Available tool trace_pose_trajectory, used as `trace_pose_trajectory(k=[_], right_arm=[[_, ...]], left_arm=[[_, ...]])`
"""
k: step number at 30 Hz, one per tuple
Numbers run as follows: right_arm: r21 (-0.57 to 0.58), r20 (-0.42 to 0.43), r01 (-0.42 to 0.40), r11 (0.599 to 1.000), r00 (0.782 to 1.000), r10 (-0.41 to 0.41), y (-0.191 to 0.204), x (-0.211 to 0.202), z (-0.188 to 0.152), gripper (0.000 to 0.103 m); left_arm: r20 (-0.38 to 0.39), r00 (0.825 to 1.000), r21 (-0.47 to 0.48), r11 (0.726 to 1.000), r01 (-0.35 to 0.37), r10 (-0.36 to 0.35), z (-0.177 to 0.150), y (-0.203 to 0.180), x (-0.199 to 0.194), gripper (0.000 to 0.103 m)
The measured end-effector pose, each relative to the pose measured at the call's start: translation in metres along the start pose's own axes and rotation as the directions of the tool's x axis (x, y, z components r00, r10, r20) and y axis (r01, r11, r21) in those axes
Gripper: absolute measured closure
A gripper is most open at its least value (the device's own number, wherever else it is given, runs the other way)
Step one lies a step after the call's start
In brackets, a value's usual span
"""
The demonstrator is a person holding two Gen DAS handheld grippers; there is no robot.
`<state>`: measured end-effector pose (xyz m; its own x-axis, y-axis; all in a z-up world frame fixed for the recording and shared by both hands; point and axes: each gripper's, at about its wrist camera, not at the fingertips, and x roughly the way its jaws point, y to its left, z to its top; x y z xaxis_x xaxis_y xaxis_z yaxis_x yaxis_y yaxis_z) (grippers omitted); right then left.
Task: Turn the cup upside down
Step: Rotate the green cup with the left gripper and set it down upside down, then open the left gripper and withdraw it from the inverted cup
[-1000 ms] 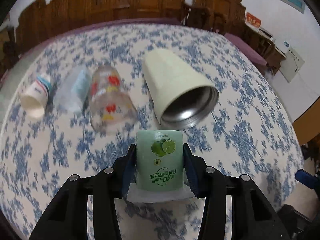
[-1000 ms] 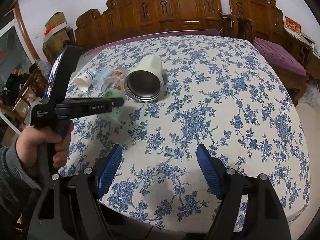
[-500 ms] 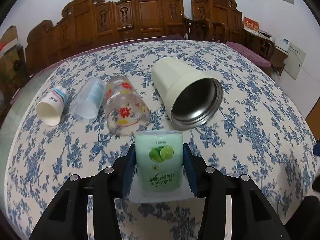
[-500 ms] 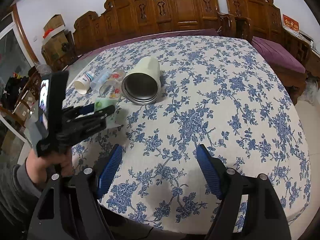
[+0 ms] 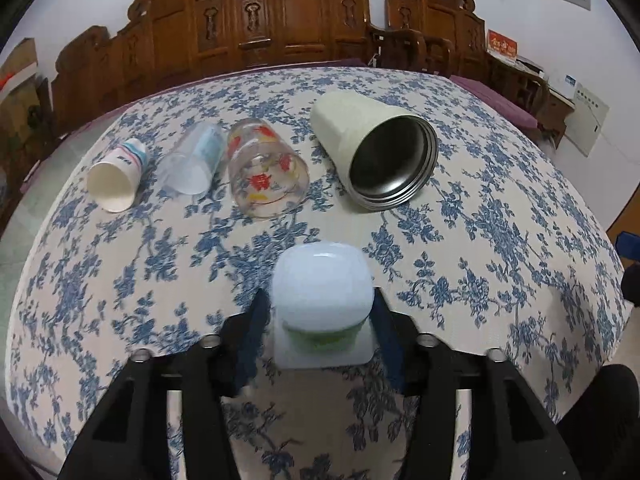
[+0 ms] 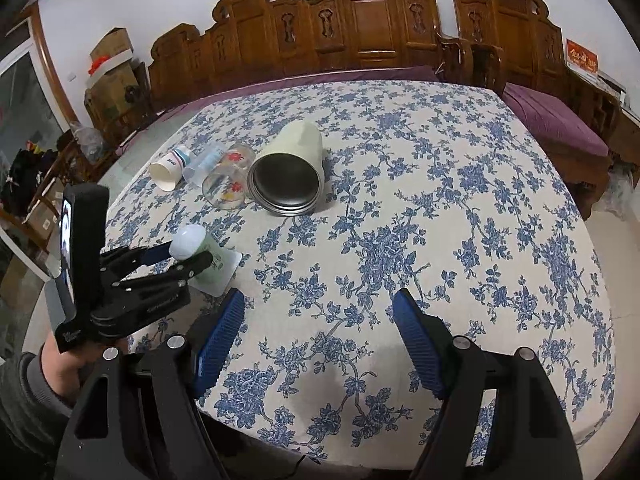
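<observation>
My left gripper (image 5: 318, 320) is shut on a small green cup (image 5: 322, 292). The cup stands upside down, its white bottom facing up and its square rim flange on the tablecloth. In the right wrist view the same cup (image 6: 204, 254) shows between the left gripper's fingers (image 6: 176, 256) at the table's left edge. My right gripper (image 6: 318, 344) is open and empty above the table's near edge.
Four cups lie on their sides in a row at the back of the blue-flowered tablecloth (image 5: 500, 240): a paper cup (image 5: 116, 182), a clear plastic cup (image 5: 194, 164), a flower-print glass (image 5: 266, 170) and a large cream steel tumbler (image 5: 376, 156). Carved wooden chairs (image 6: 360, 28) stand behind the table.
My left gripper has tipped downward with the green cup, so I now see its white bottom from above instead of its lime label. The cup's flange has come down onto the cloth. My right gripper has not moved.
</observation>
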<state>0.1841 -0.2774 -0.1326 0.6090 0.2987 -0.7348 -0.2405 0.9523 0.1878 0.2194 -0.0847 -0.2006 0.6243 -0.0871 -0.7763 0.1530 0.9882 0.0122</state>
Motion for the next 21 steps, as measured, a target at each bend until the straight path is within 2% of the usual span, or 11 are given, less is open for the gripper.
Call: trace_pose_trajectory(k=[6,11,13,17,20,21], right_arm=[[-0.022,0.026,-0.002,1.0,1.0,0.003,0.013,-0.008,0.001,0.024],[-0.056,0.063,-0.004,0.998,0.998,0.008,0.033,-0.019,0.002,0.024],[-0.059,0.076,-0.011,0.998,0.997,0.015,0.042,-0.022,0.003,0.024],[-0.065,0.089,-0.015,0.998,0.996,0.021,0.056,-0.024,0.003,0.024],[-0.052,0.103,-0.019,0.998,0.994,0.025,0.064,-0.028,0.001,0.015],[-0.047,0.106,-0.022,0.999,0.994,0.027,0.066,-0.029,0.0,0.008]], left_arm=[[0.038,0.999,-0.01,1.0,-0.001,0.001,-0.002,0.014,-0.035,0.036],[0.082,0.997,0.0,1.0,-0.01,0.01,-0.004,0.022,-0.077,0.011],[0.085,0.996,0.001,1.0,-0.02,0.02,-0.006,0.027,-0.091,0.008],[0.09,0.996,-0.021,1.0,-0.022,0.024,-0.007,0.039,-0.108,0.008],[0.1,0.994,-0.04,0.999,-0.037,0.041,-0.01,0.046,-0.121,0.008],[0.102,0.994,-0.046,0.998,-0.036,0.04,-0.011,0.048,-0.125,0.008]])
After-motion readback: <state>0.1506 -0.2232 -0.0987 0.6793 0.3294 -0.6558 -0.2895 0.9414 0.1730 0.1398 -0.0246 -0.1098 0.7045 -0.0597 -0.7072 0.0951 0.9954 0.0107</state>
